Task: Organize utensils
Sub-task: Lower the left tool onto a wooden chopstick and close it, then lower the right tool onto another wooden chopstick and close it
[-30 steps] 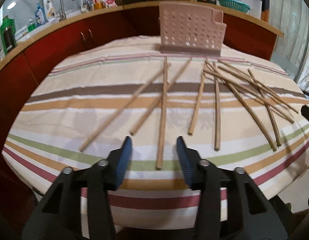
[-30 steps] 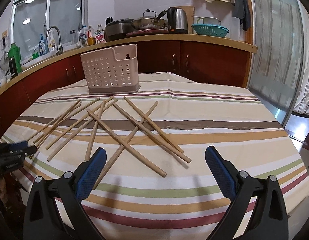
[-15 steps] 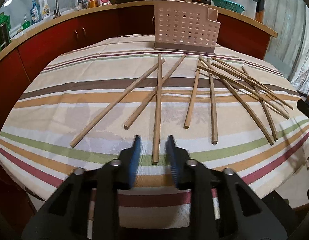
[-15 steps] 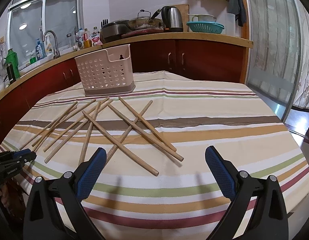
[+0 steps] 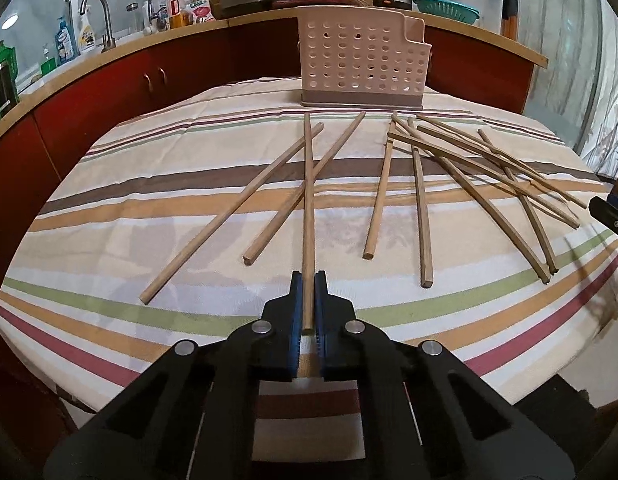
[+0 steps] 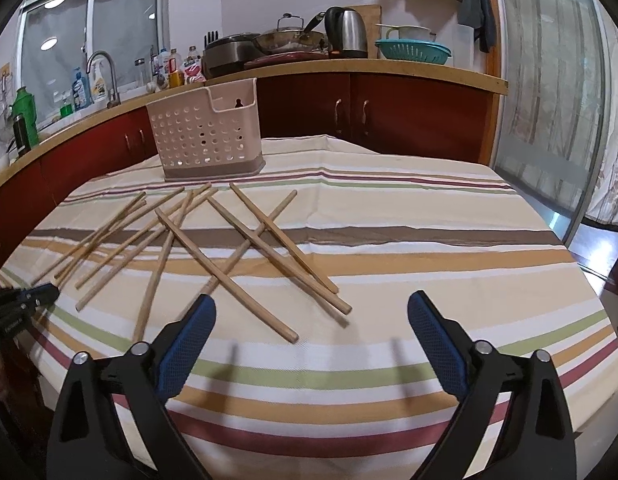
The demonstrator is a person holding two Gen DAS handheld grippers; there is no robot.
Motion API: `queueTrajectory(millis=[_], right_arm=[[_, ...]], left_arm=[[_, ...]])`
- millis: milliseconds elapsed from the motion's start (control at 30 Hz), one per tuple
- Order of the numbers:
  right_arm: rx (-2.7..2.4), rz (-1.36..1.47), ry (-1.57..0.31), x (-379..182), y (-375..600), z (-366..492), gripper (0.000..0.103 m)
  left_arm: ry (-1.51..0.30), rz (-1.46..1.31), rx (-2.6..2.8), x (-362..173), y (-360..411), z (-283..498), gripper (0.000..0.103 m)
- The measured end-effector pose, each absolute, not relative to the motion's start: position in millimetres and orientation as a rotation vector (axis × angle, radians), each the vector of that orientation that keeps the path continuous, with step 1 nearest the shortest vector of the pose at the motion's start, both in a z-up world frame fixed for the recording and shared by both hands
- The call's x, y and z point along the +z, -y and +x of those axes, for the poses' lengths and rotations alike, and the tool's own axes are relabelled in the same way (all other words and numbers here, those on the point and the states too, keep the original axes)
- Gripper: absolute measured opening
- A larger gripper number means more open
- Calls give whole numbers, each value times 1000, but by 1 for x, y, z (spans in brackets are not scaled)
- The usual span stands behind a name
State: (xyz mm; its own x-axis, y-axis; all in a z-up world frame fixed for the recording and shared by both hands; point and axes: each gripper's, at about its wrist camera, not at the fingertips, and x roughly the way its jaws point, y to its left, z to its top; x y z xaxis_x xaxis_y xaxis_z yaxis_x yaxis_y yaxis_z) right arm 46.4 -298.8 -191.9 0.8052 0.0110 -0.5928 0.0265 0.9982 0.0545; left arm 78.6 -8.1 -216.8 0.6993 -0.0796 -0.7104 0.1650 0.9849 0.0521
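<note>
The left gripper (image 5: pixel 308 292) is clenched on one chopstick (image 5: pixel 307 200) lying on the striped tablecloth (image 5: pixel 149 208). The right gripper (image 6: pixel 311 328) is closing with nothing between its jaws.

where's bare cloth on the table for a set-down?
Bare: the tablecloth right of the chopsticks, out to its far and right edges; also the near strip in front of the right gripper. Crowded: the fan of sticks from the holder toward the left gripper.

We see even, fairly bright indoor light, ceiling lamps mirrored in the far-left window (image 6: pixel 93 36), soft shadows on the striped tablecloth (image 6: pixel 389 240), strong fisheye bending and dark corners.
</note>
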Motion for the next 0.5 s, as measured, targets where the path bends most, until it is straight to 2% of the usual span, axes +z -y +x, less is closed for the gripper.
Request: queueTrajectory(millis=[33, 67, 100, 500], right_arm=[[-1, 61, -642, -194, 300, 47, 76], [11, 65, -657, -197, 301, 48, 62], [22, 75, -679, -202, 303, 50, 56], [127, 31, -727, -218, 284, 59, 54]], left_arm=[[-784, 121, -136, -217, 8, 78, 6], [-784, 120, -137, -217, 8, 78, 6], [-784, 118, -138, -217, 7, 78, 6], [-781, 123, -140, -218, 7, 80, 6]])
